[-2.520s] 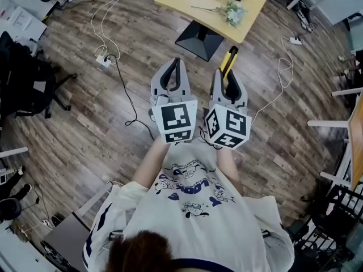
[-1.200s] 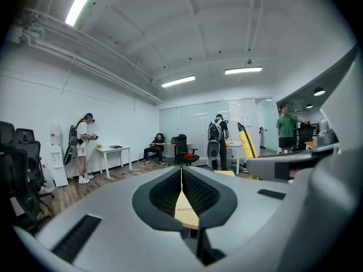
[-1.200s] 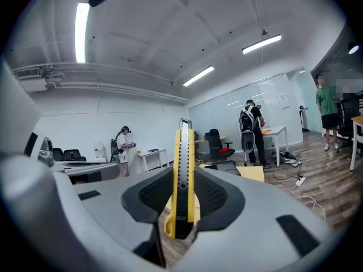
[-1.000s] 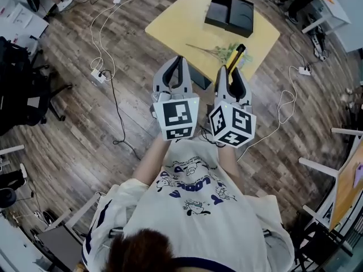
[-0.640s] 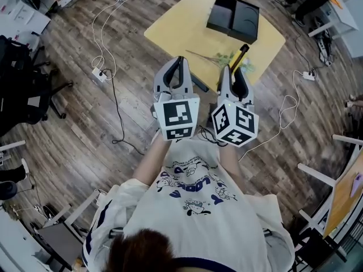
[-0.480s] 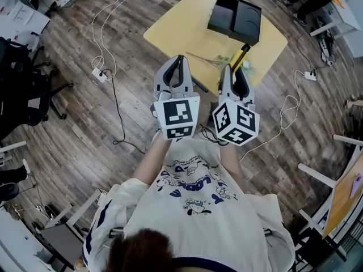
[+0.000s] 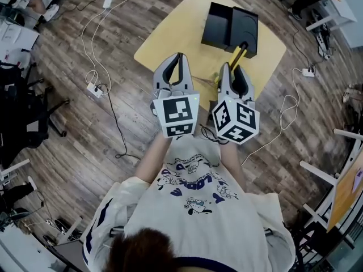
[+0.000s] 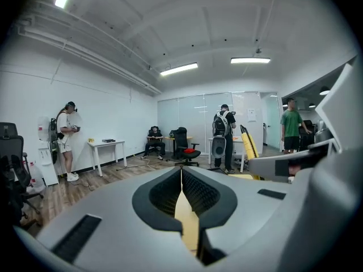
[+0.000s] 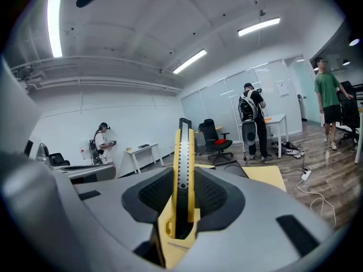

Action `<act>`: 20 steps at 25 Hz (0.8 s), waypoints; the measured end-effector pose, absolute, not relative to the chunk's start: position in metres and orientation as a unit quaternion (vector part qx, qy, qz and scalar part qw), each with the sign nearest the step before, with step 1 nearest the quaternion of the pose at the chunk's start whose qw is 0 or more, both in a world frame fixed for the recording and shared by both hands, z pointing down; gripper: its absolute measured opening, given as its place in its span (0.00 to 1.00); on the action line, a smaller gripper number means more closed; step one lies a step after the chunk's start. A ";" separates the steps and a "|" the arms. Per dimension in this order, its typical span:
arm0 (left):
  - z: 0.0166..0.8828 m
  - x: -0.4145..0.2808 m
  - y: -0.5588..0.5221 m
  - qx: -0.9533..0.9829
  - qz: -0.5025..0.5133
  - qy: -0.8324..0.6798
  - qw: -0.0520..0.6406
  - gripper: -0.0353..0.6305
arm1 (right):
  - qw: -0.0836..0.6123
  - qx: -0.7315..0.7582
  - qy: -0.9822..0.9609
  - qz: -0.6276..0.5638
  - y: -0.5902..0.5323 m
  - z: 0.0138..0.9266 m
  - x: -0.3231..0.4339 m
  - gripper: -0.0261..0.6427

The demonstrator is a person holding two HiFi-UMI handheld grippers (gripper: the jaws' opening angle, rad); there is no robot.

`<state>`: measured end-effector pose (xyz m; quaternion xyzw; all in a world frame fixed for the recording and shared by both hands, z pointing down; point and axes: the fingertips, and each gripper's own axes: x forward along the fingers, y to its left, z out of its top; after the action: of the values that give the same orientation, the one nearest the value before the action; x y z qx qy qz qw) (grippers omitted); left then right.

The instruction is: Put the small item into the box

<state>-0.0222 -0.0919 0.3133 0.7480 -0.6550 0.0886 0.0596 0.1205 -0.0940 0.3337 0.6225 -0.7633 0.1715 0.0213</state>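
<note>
The jaws of your right gripper [image 7: 232,68] squeeze a yellow knife [image 9: 180,157]. It sticks straight out past their tips. Ahead of the tips, an open black box [image 7: 229,26] sits on a yellow table [image 7: 170,35]. The jaws of your left gripper [image 7: 180,55] are pressed together with nothing between them.

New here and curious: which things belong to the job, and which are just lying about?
Job: yellow-and-black utility knife, held by the right gripper; open black box on the yellow table.
Lying about: white power strip on the wooden floor; black office chair.
</note>
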 end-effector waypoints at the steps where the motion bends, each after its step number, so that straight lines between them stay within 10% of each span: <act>1: 0.314 -0.023 -0.103 0.750 0.089 -0.652 0.061 0.08 | 0.022 0.625 -0.761 0.173 -0.104 0.334 0.119 0.23; 20: 0.354 -0.022 -0.259 0.787 0.127 -0.594 0.111 0.08 | 0.065 0.664 -0.712 0.219 -0.256 0.369 0.122 0.23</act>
<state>-0.0216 -0.2589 0.3544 0.7866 -0.5940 0.1269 0.1112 0.1222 -0.2563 0.3692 0.6642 -0.7118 0.2190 0.0654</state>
